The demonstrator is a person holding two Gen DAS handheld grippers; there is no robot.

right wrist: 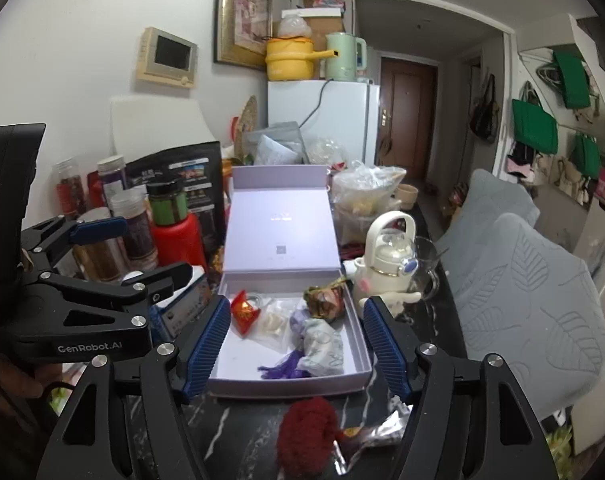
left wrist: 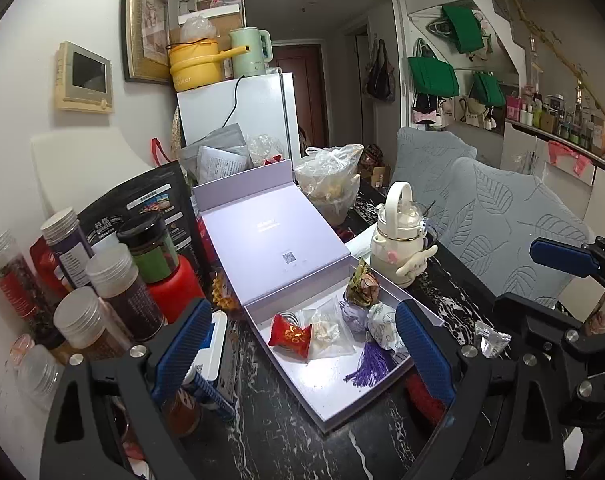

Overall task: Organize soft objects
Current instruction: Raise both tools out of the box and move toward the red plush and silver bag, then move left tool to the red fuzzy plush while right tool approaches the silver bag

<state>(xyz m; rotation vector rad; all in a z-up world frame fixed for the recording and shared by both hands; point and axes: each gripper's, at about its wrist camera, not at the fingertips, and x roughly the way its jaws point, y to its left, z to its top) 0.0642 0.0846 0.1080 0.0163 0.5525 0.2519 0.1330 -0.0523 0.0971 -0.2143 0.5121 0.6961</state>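
I hold both grippers above the lavender gift box: left gripper spread wide, empty; right gripper fingers apart, empty.

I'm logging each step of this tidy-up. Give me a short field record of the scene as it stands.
box: lavender box, lid open, on dark marble table
in box: red pouch, clear packets, patterned sachets, purple tassel
outside box: red fluffy item, near edge in front
left tongs: open, empty
right tongs: open, empty
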